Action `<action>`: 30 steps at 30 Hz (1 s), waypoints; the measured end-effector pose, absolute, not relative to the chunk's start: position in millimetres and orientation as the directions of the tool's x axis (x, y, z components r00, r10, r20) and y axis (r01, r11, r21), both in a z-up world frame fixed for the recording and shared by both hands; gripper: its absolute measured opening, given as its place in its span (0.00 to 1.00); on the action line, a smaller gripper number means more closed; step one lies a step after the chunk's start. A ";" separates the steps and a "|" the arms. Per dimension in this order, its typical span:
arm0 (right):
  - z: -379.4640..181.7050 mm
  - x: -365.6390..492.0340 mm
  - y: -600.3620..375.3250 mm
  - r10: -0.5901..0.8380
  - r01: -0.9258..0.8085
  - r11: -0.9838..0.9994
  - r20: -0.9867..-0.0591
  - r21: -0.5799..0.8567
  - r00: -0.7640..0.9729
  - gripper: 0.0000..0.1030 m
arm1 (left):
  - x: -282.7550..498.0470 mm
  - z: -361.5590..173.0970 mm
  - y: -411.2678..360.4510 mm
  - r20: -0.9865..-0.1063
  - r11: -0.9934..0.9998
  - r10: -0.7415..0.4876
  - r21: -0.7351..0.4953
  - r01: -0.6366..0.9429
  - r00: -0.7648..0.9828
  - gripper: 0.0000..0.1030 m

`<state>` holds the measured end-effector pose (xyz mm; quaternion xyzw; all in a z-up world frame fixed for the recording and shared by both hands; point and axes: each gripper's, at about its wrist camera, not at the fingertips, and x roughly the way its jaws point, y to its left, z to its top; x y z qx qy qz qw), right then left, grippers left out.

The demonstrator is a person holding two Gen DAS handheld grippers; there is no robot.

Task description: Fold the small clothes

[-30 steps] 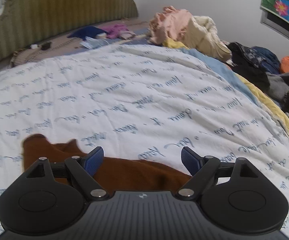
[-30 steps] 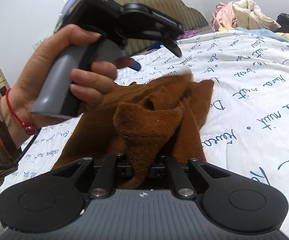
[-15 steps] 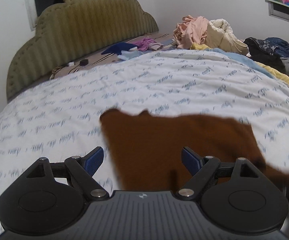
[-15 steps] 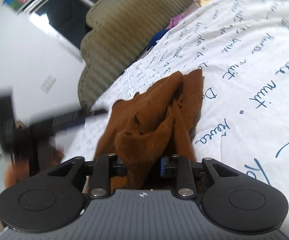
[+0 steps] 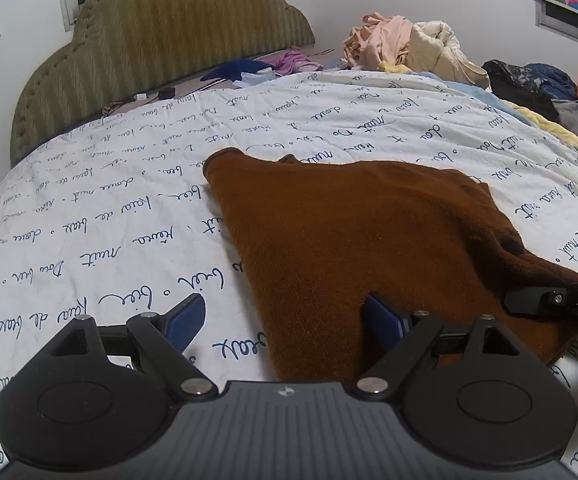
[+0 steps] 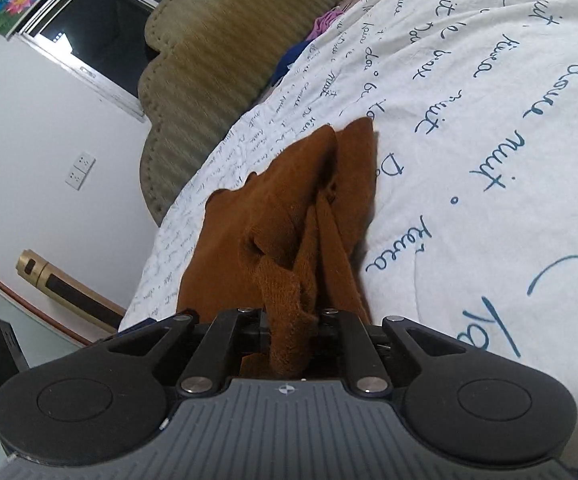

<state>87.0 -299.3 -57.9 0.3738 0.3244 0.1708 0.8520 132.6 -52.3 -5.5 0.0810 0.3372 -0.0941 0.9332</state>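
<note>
The brown knitted garment [image 5: 353, 240] lies on the bed's white quilt [image 5: 129, 200] printed with blue handwriting, spread mostly flat, with a rounded corner pointing toward the olive headboard [image 5: 161, 40]. Its weave is fine and fuzzy, a rusty brown all over. Left of the garment, the left claw [image 5: 285, 316] hangs with its jaws wide apart and nothing pinched: one blue pad sits over bare quilt just beside the garment's left edge, the other over the cloth itself. Toward its right end the garment bunches into darker ridges and rises off the quilt. There the right claw [image 6: 291, 320] has a thick fold of the garment clamped between its narrow jaws, which have just been closing on it; creased bands of cloth run from the claw back to the flat part.

Beyond the garment, by the headboard, lies a heap of pink and cream laundry [image 5: 405, 48].
</note>
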 end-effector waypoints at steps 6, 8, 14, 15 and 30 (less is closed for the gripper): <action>-54.2 87.3 -299.3 0.536 -0.062 0.680 -0.437 0.731 0.722 0.21 | 134.0 -7.9 -48.3 -0.646 0.972 -0.129 0.069 0.226 0.752 0.85; -49.7 84.9 -300.8 0.547 -0.084 0.680 -0.428 0.728 0.719 0.28 | 134.2 -8.2 -47.6 -0.646 0.971 -0.132 0.068 0.229 0.752 0.86; -24.6 81.2 -312.3 0.530 -0.151 0.720 -0.395 0.677 0.750 0.64 | 135.0 -0.9 -40.3 -0.628 0.974 -0.145 0.045 0.221 0.764 0.86; -21.2 83.9 -316.2 0.523 -0.153 0.725 -0.393 0.671 0.757 0.69 | 134.1 3.1 -35.7 -0.613 0.977 -0.149 0.031 0.211 0.776 0.86; -51.3 218.1 -343.7 0.655 -0.135 0.643 -0.449 0.754 0.608 0.82 | 277.3 -30.6 32.8 -0.673 0.835 -0.496 -0.543 0.089 0.549 0.86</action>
